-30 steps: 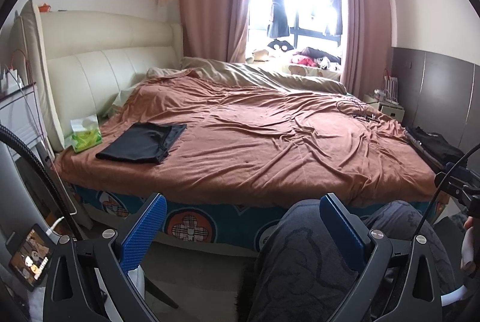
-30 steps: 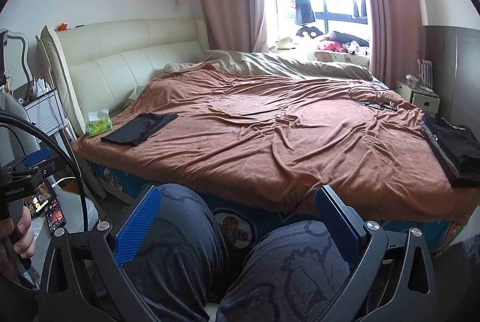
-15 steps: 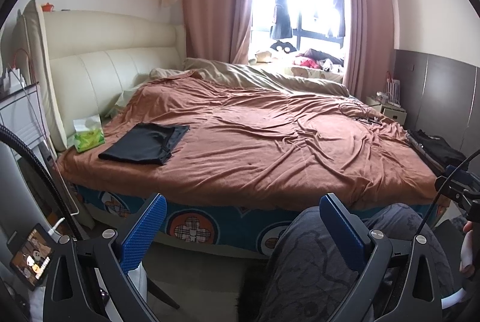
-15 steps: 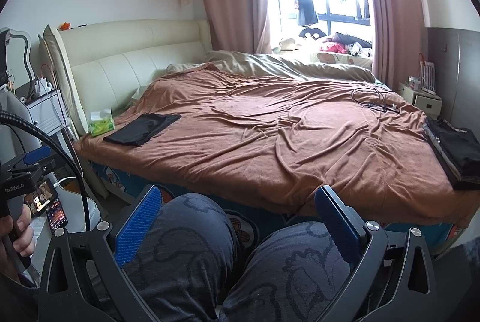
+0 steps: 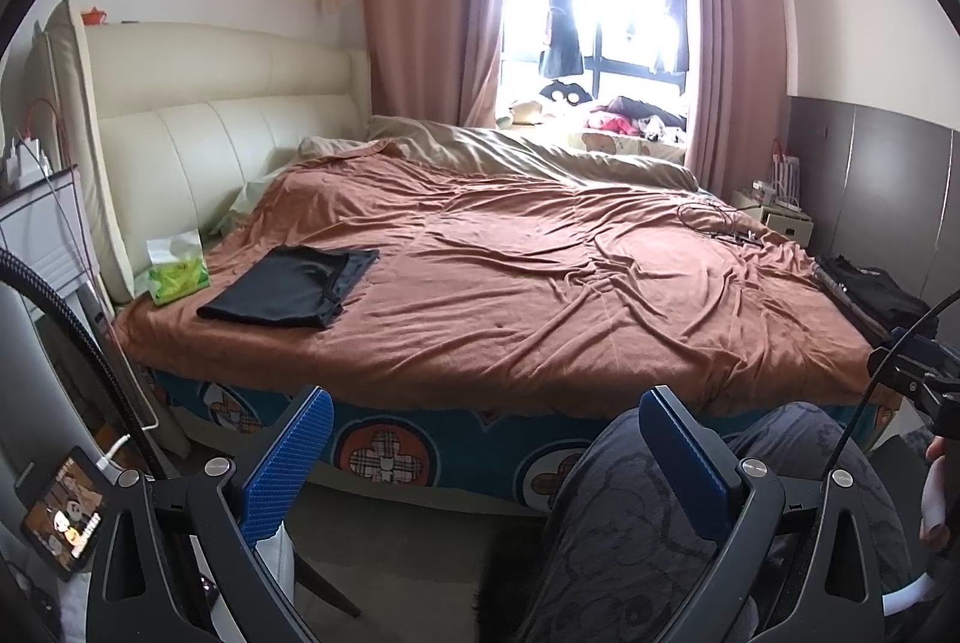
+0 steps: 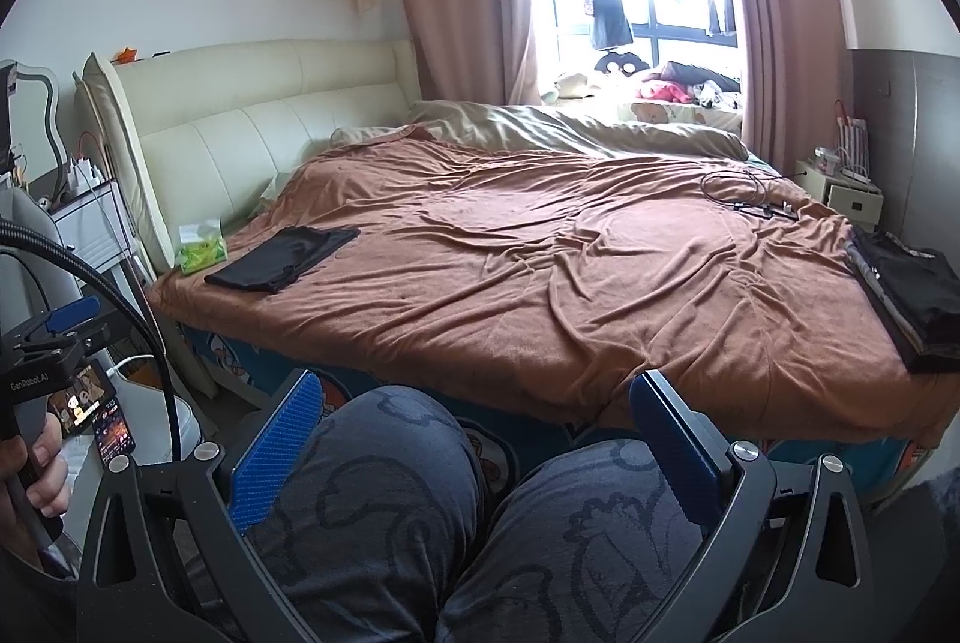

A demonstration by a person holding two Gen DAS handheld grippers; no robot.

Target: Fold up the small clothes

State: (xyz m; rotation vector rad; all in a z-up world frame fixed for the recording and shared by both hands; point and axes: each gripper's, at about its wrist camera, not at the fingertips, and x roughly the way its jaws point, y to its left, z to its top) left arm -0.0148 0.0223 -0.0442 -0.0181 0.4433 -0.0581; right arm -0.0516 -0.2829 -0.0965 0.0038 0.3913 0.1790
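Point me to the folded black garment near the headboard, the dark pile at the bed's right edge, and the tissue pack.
folded black garment (image 5: 291,286), left wrist view, centre of its top face.
dark pile (image 6: 912,283), right wrist view, middle of the top piece.
tissue pack (image 5: 178,276), left wrist view, green front.

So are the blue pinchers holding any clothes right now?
No, nothing is held. The left gripper and right gripper are both open, and the black garment lies untouched on the bed.

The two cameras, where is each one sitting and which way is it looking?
Left wrist: sits on the left claw, open, facing the bed; one knee shows.
Right wrist: sits on the right claw, open, facing the bed; both knees, left hand show.
Shared: the folded black garment and green tissue pack.
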